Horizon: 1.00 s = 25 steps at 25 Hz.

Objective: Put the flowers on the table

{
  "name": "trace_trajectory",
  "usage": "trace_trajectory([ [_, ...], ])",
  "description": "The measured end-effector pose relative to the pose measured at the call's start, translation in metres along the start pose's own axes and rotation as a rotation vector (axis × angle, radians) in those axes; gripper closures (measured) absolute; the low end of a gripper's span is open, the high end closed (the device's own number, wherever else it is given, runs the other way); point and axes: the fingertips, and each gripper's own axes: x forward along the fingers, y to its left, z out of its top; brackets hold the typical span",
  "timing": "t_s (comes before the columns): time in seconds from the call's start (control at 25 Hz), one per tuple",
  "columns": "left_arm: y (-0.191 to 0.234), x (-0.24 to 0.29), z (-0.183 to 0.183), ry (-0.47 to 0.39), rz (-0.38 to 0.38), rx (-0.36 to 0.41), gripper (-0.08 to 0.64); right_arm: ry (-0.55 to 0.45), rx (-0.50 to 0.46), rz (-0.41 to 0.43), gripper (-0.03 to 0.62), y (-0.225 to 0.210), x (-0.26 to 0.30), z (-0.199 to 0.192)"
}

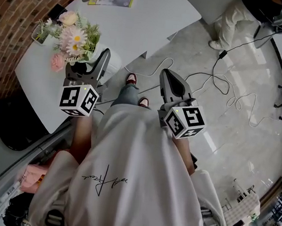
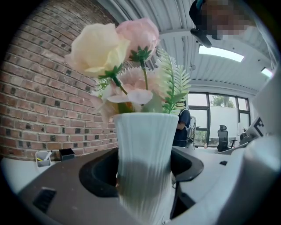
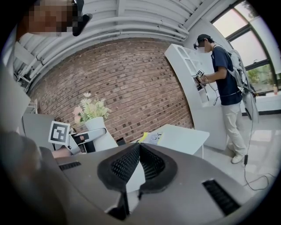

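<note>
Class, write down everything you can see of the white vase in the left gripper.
The white vase is tall, with fine vertical ribs, a flared rim and a narrower waist. Its matte surface looks like ceramic or plastic. It stands upright, clamped at the waist by the left gripper, whose jaws press on both sides. It holds flowers: cream and pink blooms with green fern leaves. In the head view it sits over the near edge of the white table; whether its base touches the top cannot be told.

White T-shirt (image 1: 125, 173) (black script print), jeans (image 1: 127, 95), red shoes (image 1: 131, 78); grey left hand-held gripper (image 1: 89, 63), right hand-held gripper (image 1: 165, 72).
</note>
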Motion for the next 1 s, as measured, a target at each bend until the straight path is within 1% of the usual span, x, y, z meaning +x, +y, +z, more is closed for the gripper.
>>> trace_trajectory([
  [0.16,0.015,0.031,0.010,-0.011,-0.022,0.007,0.213,0.003,-0.007,-0.009,0.568,-0.004,0.024,0.007],
  [0.48,0.035,0.092,0.034,-0.031,-0.078,0.012,0.213,-0.011,0.002,-0.065,0.568,-0.021,0.062,0.033],
  [0.8,0.060,0.138,0.058,-0.051,-0.121,0.005,0.213,0.000,0.005,-0.124,0.568,-0.027,0.094,0.051],
  [1.0,0.077,0.159,0.075,-0.077,-0.149,-0.001,0.213,0.014,0.006,-0.183,0.568,-0.039,0.113,0.057],
])
